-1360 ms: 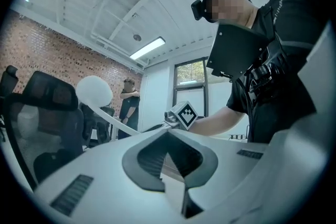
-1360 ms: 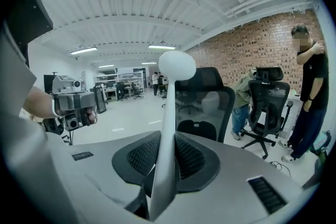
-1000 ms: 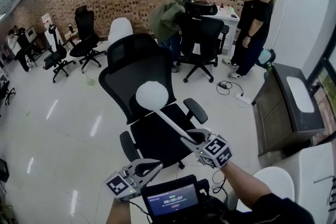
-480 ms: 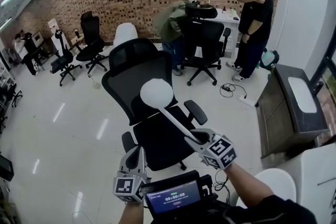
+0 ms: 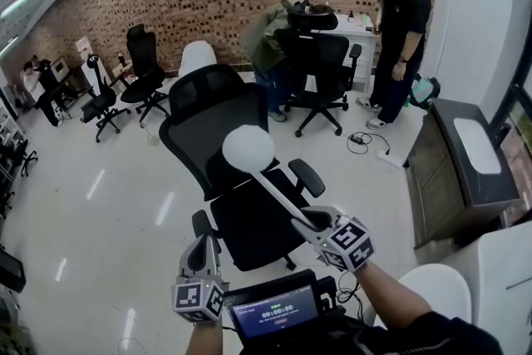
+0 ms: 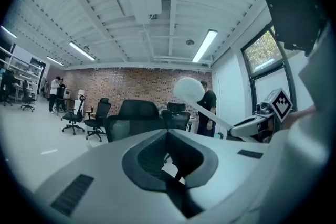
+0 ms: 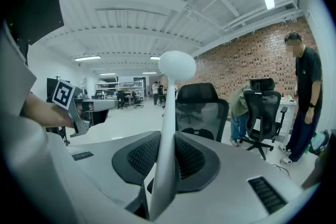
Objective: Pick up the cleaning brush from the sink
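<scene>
The right tongs (image 5: 309, 218) are partly closed and clamped on the handle of the cleaning brush (image 5: 268, 181), which juts out beyond their tips with its round white head at the far end. The left tongs (image 5: 205, 240), just beside them, are closed on nothing. Beyond the brush head stands a black office chair (image 5: 218, 108). The pick-up looks done. Carrying on calls for a firm hold, since the long handle could pivot.

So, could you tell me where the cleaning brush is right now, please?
The cleaning brush is clamped in the right gripper at lower centre-right of the head view, its round white head raised in front of the black office chair.
</scene>
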Demonstrator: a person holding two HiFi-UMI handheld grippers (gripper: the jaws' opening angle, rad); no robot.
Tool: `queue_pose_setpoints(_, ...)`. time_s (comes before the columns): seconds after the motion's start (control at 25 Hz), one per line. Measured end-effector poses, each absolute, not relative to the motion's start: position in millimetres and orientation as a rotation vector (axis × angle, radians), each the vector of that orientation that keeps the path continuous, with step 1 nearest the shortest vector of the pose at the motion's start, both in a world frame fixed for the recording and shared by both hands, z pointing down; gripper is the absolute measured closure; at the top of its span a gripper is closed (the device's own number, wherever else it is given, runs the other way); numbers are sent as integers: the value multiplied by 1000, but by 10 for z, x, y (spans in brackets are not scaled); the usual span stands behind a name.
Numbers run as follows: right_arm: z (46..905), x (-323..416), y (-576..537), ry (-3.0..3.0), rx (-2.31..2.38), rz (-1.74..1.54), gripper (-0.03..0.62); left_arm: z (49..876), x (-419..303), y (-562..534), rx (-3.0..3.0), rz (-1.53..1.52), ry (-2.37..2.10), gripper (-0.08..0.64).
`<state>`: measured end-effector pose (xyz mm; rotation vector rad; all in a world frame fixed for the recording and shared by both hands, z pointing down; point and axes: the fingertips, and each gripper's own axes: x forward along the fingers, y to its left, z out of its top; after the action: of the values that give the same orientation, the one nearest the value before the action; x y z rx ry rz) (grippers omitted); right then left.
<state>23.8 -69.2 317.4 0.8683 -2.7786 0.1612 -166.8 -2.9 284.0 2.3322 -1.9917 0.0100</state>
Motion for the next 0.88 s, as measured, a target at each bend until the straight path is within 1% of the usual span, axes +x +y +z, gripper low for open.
queue_pose_setpoints(0.16, 3227, 347, -689, -2772, 880, 158, 525, 3074, -1643, 35, 2307, 83, -1969, 566)
queue_pose_setpoints(0.28, 3253, 376, -680, -2768, 888, 160, 524, 3000, -1560, 19, 2345, 29, -1964, 566)
queue_pose_setpoints(0.56, 3216, 420, -699, -2768, 907, 162, 524, 2949, -1521, 36, 2364, 25, -1957, 566)
queue_pose_setpoints(0.88, 3228, 399, -758, -2756, 913, 153, 524, 3076, -1656, 36, 2351, 71, -1933, 566)
